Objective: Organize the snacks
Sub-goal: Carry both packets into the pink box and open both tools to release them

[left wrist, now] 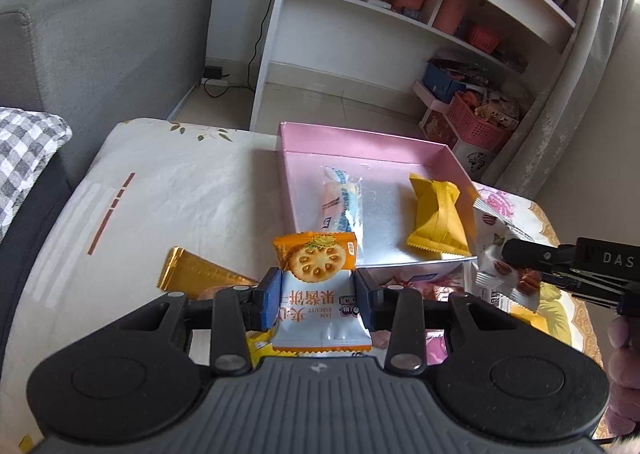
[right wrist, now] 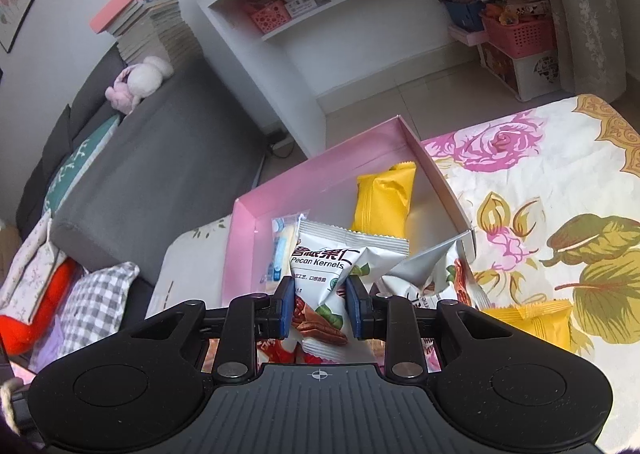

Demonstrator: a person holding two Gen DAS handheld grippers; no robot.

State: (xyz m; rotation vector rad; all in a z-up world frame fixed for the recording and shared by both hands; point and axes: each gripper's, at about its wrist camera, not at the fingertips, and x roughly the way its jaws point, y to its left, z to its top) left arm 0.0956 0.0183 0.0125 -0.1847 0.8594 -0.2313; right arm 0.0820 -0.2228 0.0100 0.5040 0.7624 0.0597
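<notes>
Pink box point(left wrist: 362, 142) on the table holds a blue-white snack stick point(left wrist: 342, 200) and a yellow packet point(left wrist: 438, 214). Left gripper point(left wrist: 316, 296) pinches a jam biscuit packet point(left wrist: 316, 286); right gripper point(right wrist: 318, 308), jaws nearly together, squeezes a pecan packet point(right wrist: 340, 266), both just short of the box's near wall. Carrying step: next, likely clear that wall, then release over bare floor.

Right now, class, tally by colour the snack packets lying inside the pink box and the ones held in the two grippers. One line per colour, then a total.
Yellow packet: 1
Blue-and-white packet: 1
Orange-and-white biscuit packet, held: 1
White pecan packet, held: 1
Total: 4
</notes>
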